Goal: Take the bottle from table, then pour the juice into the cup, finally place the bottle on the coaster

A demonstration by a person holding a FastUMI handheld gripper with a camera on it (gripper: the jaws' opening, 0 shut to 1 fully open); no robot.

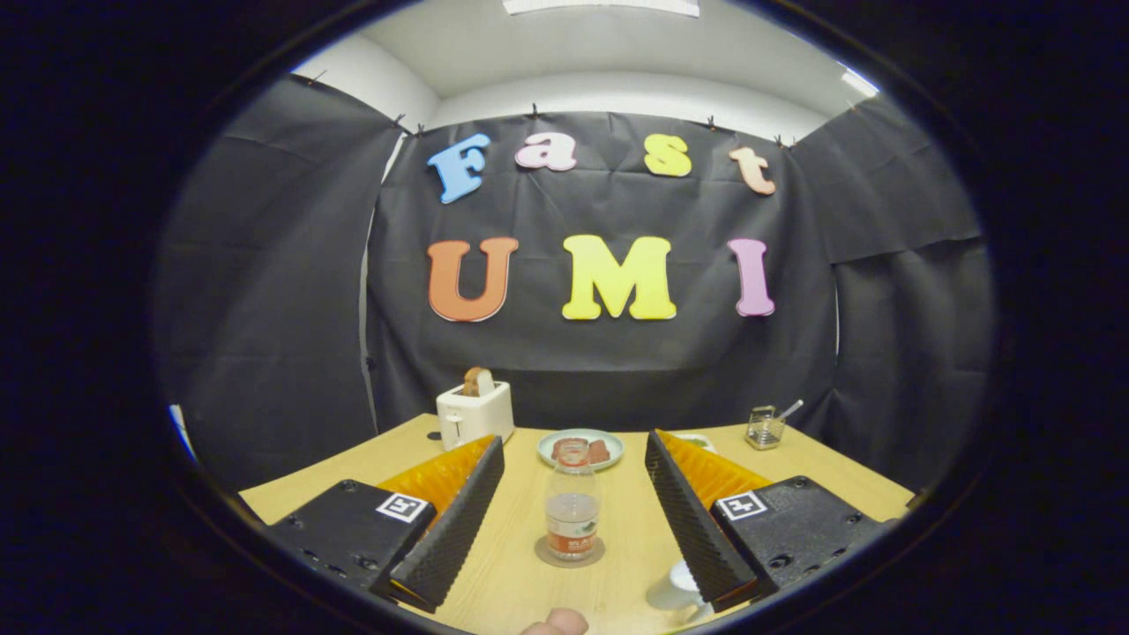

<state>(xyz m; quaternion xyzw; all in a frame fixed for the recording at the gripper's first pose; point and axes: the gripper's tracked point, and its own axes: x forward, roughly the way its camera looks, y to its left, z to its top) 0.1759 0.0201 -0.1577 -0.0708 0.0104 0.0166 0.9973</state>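
A clear bottle [571, 511] with an orange label and a little juice stands upright on a round coaster [570, 554] on the wooden table [617, 573]. My gripper [573, 450] is open, its two fingers spread wide on either side of the bottle and not touching it. The bottle sits between the fingers, back from their tips. A white cup [677, 589] shows partly by the inner edge of the right finger, close to me.
A white toaster [474, 413] with a slice of bread stands at the back left. A pale plate [580, 448] with food lies behind the bottle. A small glass jar [766, 428] with a spoon sits at the back right. A person's fingertip [556, 623] shows nearest me.
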